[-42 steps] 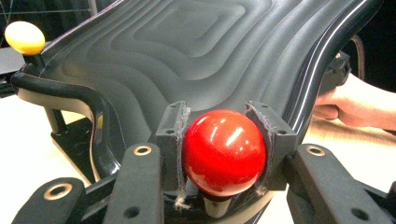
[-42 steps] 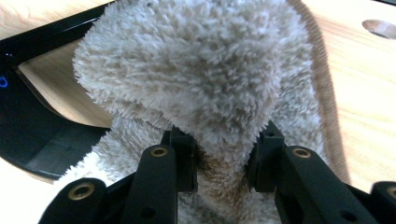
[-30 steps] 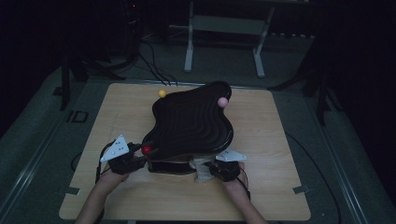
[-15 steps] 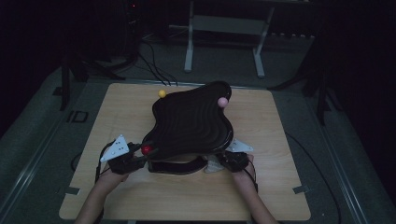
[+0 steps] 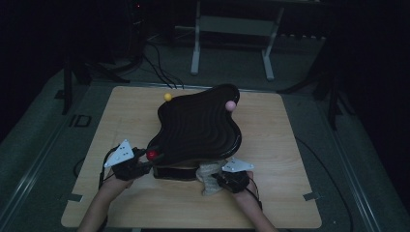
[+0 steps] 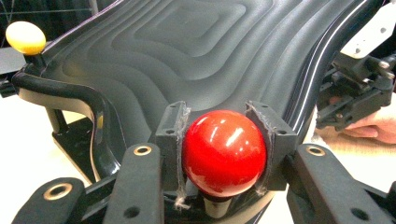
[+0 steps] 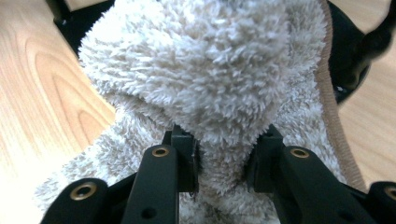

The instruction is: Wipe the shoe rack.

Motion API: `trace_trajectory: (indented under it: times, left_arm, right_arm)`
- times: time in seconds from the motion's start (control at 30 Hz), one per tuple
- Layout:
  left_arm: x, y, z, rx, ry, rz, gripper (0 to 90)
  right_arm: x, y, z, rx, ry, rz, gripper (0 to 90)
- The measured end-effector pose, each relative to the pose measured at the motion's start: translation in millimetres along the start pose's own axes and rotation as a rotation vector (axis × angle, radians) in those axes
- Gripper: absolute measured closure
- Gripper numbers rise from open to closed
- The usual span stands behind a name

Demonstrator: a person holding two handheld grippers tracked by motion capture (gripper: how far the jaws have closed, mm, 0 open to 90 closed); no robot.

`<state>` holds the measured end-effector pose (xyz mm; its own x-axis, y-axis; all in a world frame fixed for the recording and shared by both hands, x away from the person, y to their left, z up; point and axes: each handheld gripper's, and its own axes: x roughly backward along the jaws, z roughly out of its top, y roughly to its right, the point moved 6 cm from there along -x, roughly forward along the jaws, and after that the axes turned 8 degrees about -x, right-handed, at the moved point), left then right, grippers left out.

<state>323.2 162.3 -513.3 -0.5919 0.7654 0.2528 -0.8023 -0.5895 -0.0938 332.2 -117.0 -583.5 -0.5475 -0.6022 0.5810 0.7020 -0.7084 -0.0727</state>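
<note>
Left claw [image 6: 219, 158] clamped on red ball [image 6: 224, 153] at black wavy board [image 6: 196, 56]; right claw [image 7: 222, 163] pinching fluffy beige cloth [image 7: 210, 70] on desk [image 5: 290, 145].

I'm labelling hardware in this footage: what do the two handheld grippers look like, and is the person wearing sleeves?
Both the left gripper and the right gripper are black, each topped by a pale grey three-cornered plate and trailing a thin black cable. Their own views show flat black jaw arms with brass-ringed holes and square black pads. The forearms are bare, no sleeves or gloves visible.
</note>
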Motion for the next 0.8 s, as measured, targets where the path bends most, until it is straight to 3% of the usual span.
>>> trace_trajectory:
  times: [0.1,0.27,0.33,0.4,0.6,0.73,0.8]
  left_arm:
    - [0.1,0.0,0.0,0.001,0.000,0.000,59.8]
    - [-0.1,0.0,0.1,-0.001,0.000,0.000,59.8]
    - [-0.1,0.1,0.1,-0.001,0.000,0.001,59.7]
    - [-0.1,0.0,-0.1,0.001,0.002,-0.001,59.7]
    - [-0.3,0.4,-0.2,0.002,0.004,0.001,59.8]
    - [-0.3,0.5,0.1,0.000,0.001,0.002,59.8]
    - [-0.4,0.5,0.0,-0.001,0.003,0.001,59.8]
  right_arm:
    - [-0.9,7.8,4.8,-0.008,-0.003,-0.005,69.4]
    - [-3.5,33.3,15.2,-0.043,0.003,-0.095,69.2]
    - [-4.0,41.7,19.3,-0.067,0.011,-0.120,69.1]
    - [-6.9,46.1,20.7,-0.107,0.014,-0.117,69.2]
    - [-10.8,30.6,19.1,-0.113,0.019,-0.144,69.8]
    - [-11.1,16.2,18.2,-0.082,0.012,-0.104,69.8]
    - [-12.7,5.3,16.9,-0.079,0.011,-0.057,69.8]
